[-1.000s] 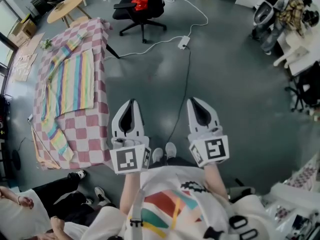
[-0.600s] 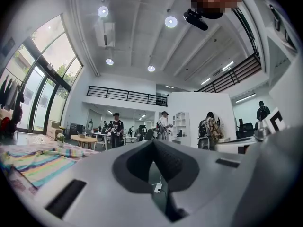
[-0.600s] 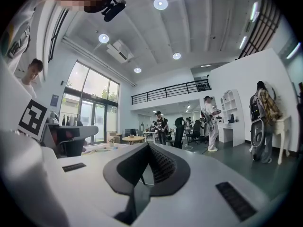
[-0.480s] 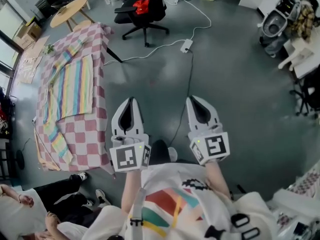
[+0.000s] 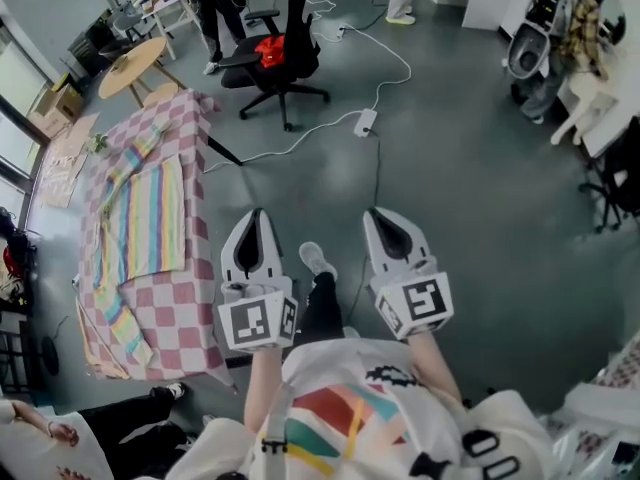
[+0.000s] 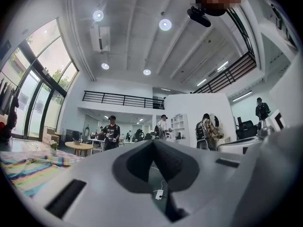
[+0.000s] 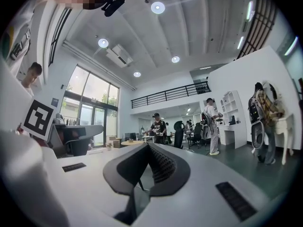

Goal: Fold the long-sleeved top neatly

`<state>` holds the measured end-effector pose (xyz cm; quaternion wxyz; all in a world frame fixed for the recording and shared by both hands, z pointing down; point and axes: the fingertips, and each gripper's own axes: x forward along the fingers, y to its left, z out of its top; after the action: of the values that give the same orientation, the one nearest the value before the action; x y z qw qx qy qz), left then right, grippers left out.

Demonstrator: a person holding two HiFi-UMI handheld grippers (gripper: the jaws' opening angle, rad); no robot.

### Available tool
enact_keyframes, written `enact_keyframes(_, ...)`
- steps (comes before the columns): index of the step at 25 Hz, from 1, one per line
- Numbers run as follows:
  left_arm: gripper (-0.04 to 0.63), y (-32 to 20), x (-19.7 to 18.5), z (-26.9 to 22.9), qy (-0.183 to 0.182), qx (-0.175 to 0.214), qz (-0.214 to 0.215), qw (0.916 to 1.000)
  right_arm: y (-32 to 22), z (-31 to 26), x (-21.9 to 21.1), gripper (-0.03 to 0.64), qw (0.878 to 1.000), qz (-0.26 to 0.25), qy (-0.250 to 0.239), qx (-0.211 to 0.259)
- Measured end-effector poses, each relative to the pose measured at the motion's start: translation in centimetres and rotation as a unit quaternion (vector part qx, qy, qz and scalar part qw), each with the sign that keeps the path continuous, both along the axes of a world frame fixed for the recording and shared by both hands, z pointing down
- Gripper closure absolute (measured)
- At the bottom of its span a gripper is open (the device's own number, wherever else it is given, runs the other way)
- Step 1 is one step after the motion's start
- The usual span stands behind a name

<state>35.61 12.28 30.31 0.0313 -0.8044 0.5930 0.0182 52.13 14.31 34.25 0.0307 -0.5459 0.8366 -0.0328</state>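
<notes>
A long-sleeved top with rainbow stripes [image 5: 145, 213] lies spread flat on a table under a pink-and-white checked cloth [image 5: 175, 313] at the left of the head view; its edge shows at the lower left of the left gripper view as the striped top [image 6: 23, 171]. My left gripper [image 5: 252, 216] and right gripper [image 5: 376, 215] are both shut and empty. They are held level over the grey floor, to the right of the table and apart from the top. In each gripper view the jaw tips meet with nothing between them, the left gripper [image 6: 152, 143] and the right gripper [image 7: 147, 146].
A black office chair with a red item on its seat [image 5: 280, 53] stands beyond the table. A white cable and power strip [image 5: 365, 121] lie on the floor ahead. A round wooden table [image 5: 132, 66] and several people stand farther back. A seated person's legs [image 5: 130, 428] are near the table's front corner.
Both grippers have moved forward across the floor together with the person walking. The table and chair sit lower in the head view. Both stayed shut.
</notes>
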Motion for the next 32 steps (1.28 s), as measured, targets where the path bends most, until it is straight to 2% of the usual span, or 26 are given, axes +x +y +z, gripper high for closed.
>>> enact_keyframes(7,0.589,-5.0,0.4,0.1,0.002,0.016,0.012,0.9998,-4.3,-0.2,-0.3,0.611,1.000,-0.006,0.010,0.016)
enact_keyframes(13,0.589,-10.6,-1.2,0.8,0.005,0.005,-0.013,0.9999,-10.0,0.3,-1.7,0.611,0.999,-0.033,0.019,0.012)
enact_keyframes(18,0.589,-15.6,-3.6,2.1,0.008,-0.013,-0.044,0.9989,-16.0,0.9,-3.9,0.611,0.998,-0.060,0.022,-0.005)
enact_keyframes(24,0.589,-21.4,-7.5,2.7,0.026,-0.026,-0.090,0.9952,-24.3,-0.1,-8.4,0.611,0.992,-0.118,0.041,0.004)
enact_keyframes(28,0.589,-24.9,-11.5,2.8,0.036,-0.023,-0.131,0.9904,-29.5,-0.4,-12.7,0.611,0.985,-0.163,0.048,0.006)
enact_keyframes(32,0.589,-27.5,-16.3,2.5,0.040,-0.017,-0.187,0.9814,-33.8,-0.8,-18.0,0.611,0.974,-0.218,0.054,0.007)
